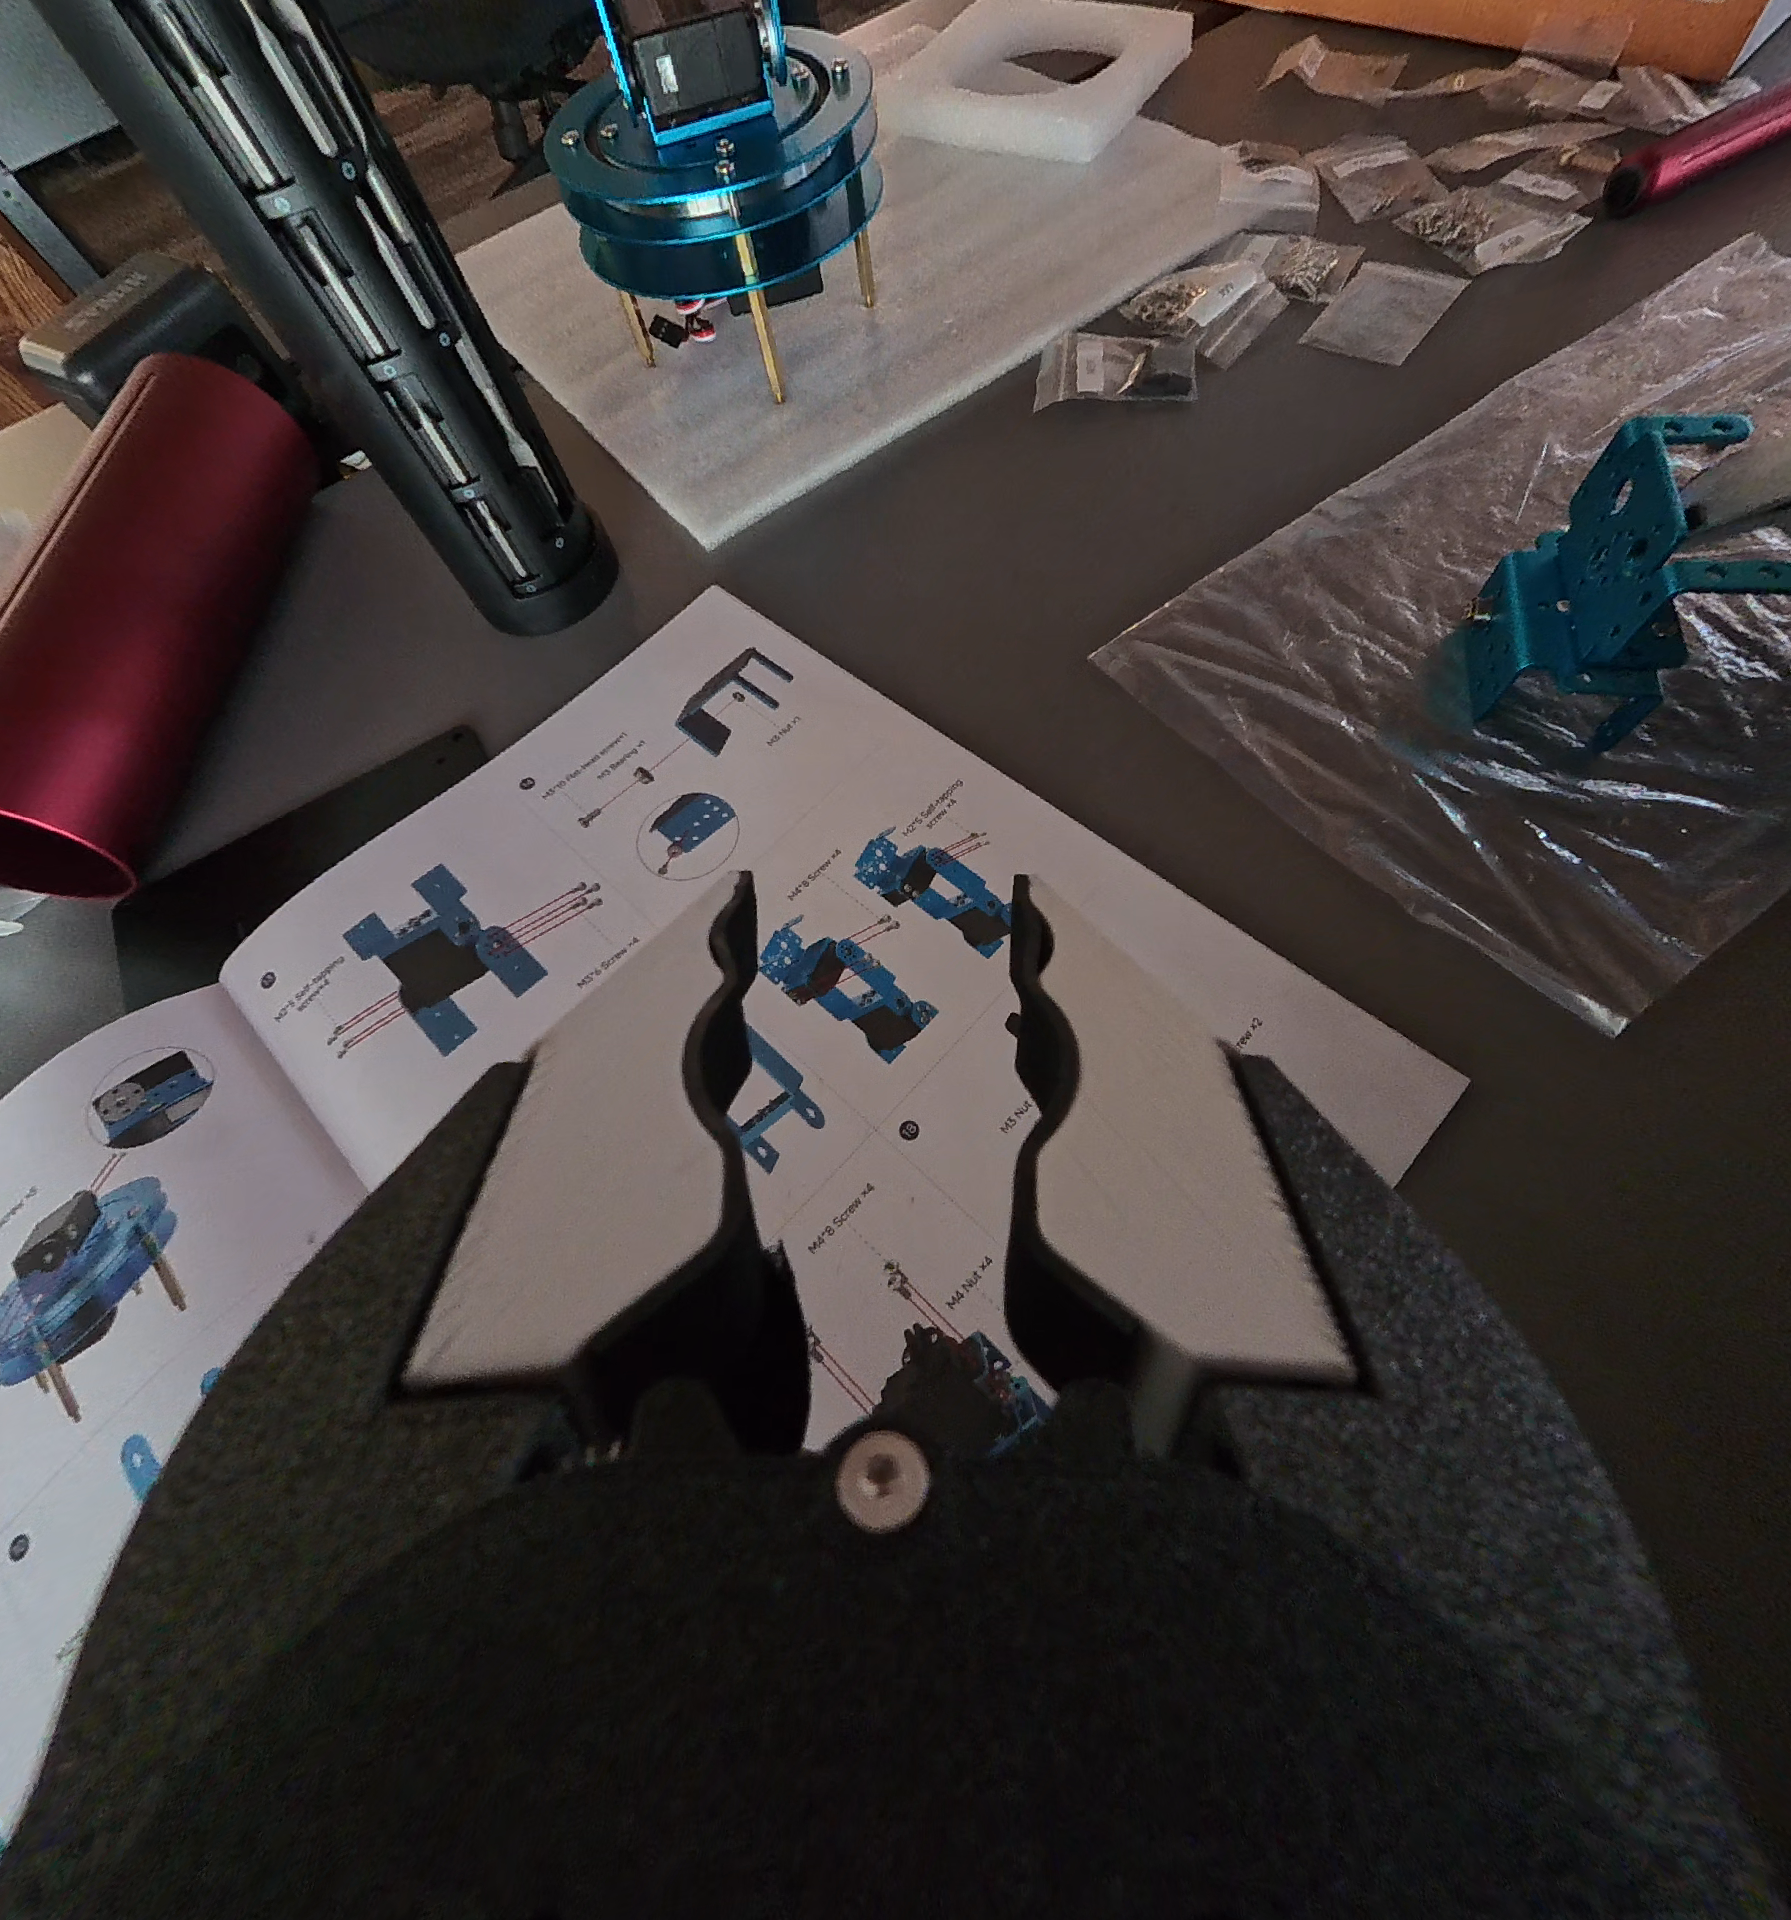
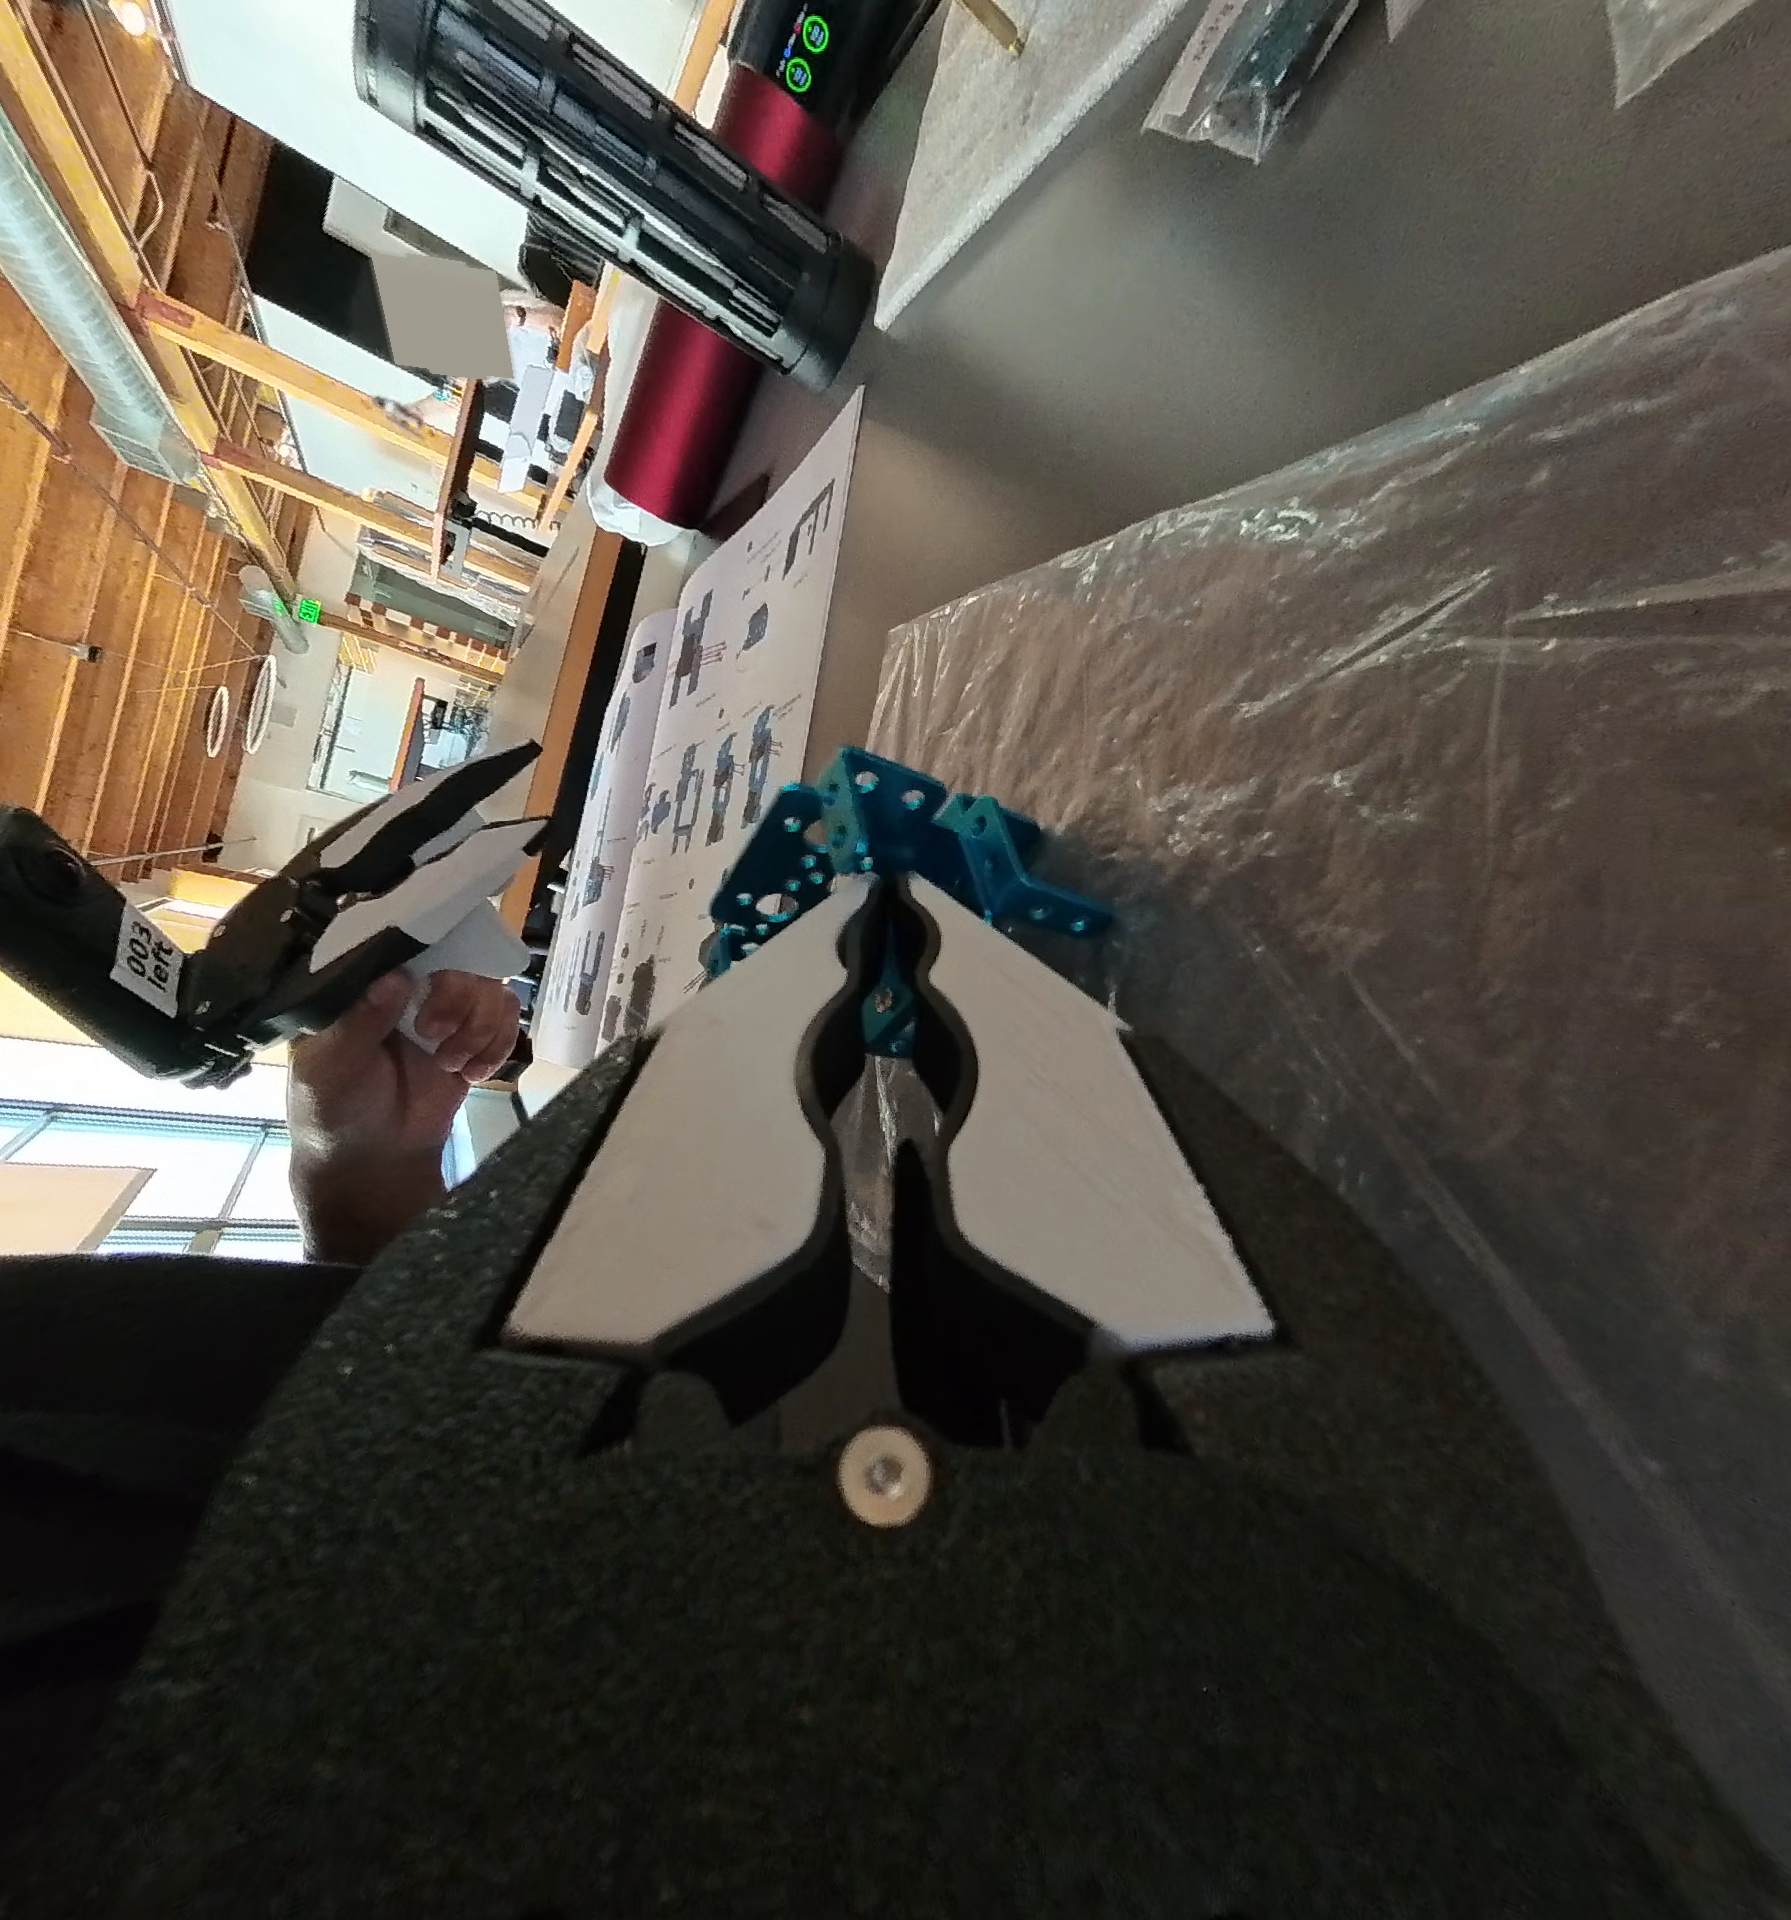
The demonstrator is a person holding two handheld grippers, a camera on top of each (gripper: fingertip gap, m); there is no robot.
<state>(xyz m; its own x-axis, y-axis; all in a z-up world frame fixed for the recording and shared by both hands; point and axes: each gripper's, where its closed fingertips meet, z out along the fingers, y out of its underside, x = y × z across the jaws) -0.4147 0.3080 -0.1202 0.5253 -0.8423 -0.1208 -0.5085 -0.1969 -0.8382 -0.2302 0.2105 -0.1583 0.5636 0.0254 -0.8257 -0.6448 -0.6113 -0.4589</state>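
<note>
Left gripper [image 1: 875, 904]: fingers spread apart, nothing between them, hovering above the open instruction booklet [image 1: 517, 935] near the table's near edge; seen too from the right wrist view [image 2: 527, 784], held in a hand [image 2: 392, 1070].

Right gripper [image 2: 886, 883]: fingers clenched on a small blue metal bracket [image 2: 886, 1013], tips touching the cluster of blue brackets [image 2: 839, 831] lying on the clear plastic bag [image 2: 1390, 727] at the table's right side.

Blue brackets [image 1: 1608, 592]: on the plastic bag [image 1: 1390, 727], well apart from the booklet.

Red tube [image 1: 112, 644]: lying at the table's left edge, beside a black cylinder [image 1: 371, 301].

Blue round base on brass legs [image 1: 714, 177]: on white foam sheet [image 1: 932, 312], toward the far edge.

Small bags of screws [image 1: 1286, 270]: scattered toward the far right corner.
</note>
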